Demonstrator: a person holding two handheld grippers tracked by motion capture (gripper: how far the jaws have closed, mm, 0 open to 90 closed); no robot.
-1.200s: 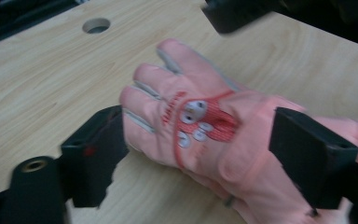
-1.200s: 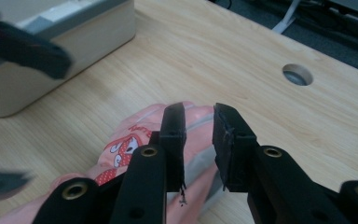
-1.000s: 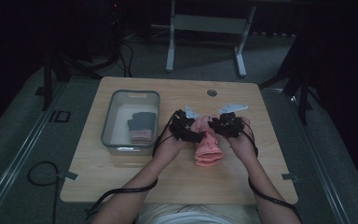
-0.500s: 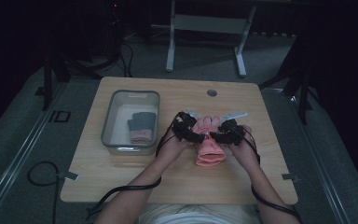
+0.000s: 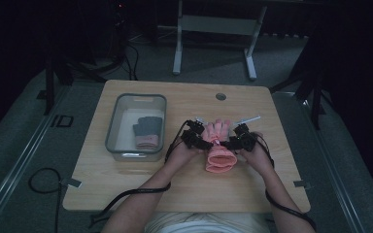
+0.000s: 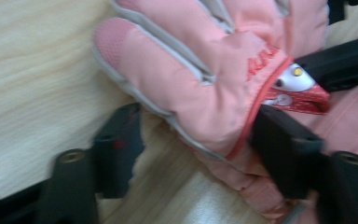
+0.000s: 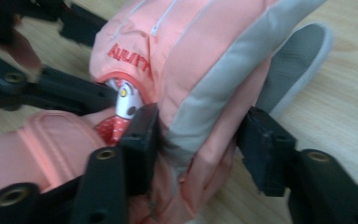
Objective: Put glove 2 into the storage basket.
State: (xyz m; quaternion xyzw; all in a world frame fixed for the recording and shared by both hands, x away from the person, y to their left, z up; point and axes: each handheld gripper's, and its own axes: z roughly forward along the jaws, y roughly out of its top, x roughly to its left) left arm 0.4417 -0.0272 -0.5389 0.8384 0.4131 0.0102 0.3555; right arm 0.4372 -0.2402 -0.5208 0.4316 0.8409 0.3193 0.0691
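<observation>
Pink glove (image 5: 219,145) mid-table, right of bin (image 5: 126,145). Left gripper (image 6: 196,140) and right gripper (image 7: 198,140) both spread around its wrist, not clamped. Close evenly on both edges before lifting.

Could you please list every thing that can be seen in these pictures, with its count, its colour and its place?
pink glove: one, pink with grey trim, on the table between the two grippers
grey glove: one, grey with a pink cuff, inside the bin
bin: one, clear with a grey rim, on the left part of the table
table: one, light wood, centre of the high view
frame: one, grey metal, on the floor beyond the table
left gripper: one, black, jaws open around the pink glove's edge
right gripper: one, black, jaws around the pink glove's other side
</observation>
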